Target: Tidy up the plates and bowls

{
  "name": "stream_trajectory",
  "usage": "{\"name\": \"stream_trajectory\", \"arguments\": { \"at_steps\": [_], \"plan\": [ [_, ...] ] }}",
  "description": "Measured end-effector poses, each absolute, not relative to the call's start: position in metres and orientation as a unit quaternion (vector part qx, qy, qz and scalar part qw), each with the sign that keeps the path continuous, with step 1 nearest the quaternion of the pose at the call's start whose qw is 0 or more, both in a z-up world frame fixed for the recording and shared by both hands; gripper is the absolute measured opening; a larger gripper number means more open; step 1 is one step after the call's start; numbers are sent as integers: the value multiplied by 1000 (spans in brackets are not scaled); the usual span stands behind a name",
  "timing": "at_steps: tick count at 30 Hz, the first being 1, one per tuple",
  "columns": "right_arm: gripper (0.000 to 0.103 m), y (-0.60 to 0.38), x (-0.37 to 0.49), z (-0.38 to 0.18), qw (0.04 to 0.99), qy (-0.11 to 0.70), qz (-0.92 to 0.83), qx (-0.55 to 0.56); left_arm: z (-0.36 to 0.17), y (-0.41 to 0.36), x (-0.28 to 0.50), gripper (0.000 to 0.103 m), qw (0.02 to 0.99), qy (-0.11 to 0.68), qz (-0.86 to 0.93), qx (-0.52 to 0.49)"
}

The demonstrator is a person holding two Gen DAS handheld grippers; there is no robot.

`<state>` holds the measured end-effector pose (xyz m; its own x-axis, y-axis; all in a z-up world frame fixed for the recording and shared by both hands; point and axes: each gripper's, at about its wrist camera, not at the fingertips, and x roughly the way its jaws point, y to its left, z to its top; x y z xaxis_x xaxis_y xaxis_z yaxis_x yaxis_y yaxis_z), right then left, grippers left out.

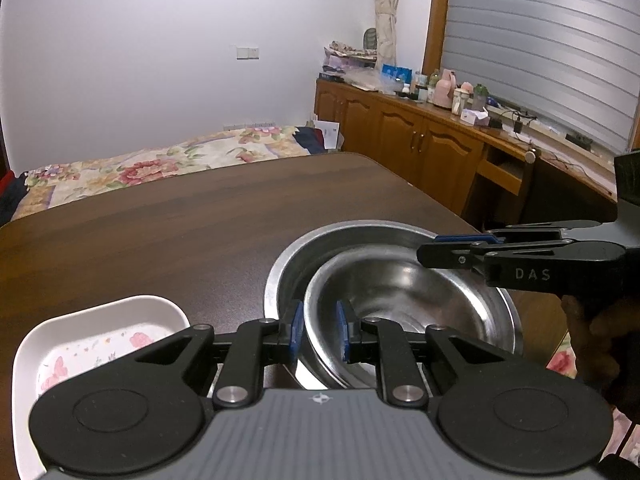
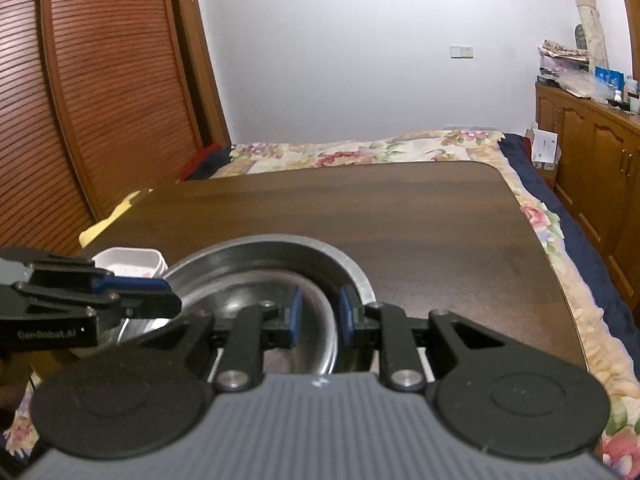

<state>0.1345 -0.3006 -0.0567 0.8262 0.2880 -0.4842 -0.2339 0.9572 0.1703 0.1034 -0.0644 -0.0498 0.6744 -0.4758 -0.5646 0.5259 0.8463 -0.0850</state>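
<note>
A small steel bowl (image 1: 404, 300) sits tilted inside a larger steel bowl (image 1: 292, 264) on the dark wooden table (image 1: 160, 232). My left gripper (image 1: 319, 334) straddles the small bowl's near rim, with a gap between its blue pads and the rim. My right gripper (image 2: 319, 314) straddles the opposite rim of the small bowl (image 2: 248, 300), also with a gap; it enters the left wrist view from the right (image 1: 452, 250). The large bowl (image 2: 320, 256) shows behind it. A white floral rectangular dish (image 1: 100, 340) lies left of the bowls and shows in the right wrist view (image 2: 132, 262).
A bed with a floral cover (image 1: 140, 168) lies beyond the table's far edge. Wooden cabinets with clutter on top (image 1: 420, 136) stand at the right. A slatted wooden door (image 2: 100, 100) is at the left in the right wrist view.
</note>
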Motion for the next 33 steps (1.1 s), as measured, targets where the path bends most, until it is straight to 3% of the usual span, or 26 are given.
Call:
{"name": "stream_trajectory", "arguments": {
  "at_steps": [5,7,9,12,13,16,33],
  "plan": [
    [23,-305,127,-48,962,235,129,54,-43,-61,100,20,923,276,-267,38],
    [24,-306,124,-46,966,223,122,54,-40,-60,100,31,927,267,-261,34],
    [32,-308,122,-46,969,213,115,53,-39,-60,99,49,931,256,-256,31],
    [35,-312,123,-51,971,206,106,53,-41,-62,99,59,937,242,-248,32],
    [40,-313,123,-55,972,204,102,52,-43,-63,99,60,939,240,-244,33],
    [48,-317,127,-64,974,202,87,49,-51,-66,99,60,940,242,-238,37],
    [49,-326,134,-82,967,218,98,89,-65,-71,98,56,935,262,-237,31]
  ]
}}
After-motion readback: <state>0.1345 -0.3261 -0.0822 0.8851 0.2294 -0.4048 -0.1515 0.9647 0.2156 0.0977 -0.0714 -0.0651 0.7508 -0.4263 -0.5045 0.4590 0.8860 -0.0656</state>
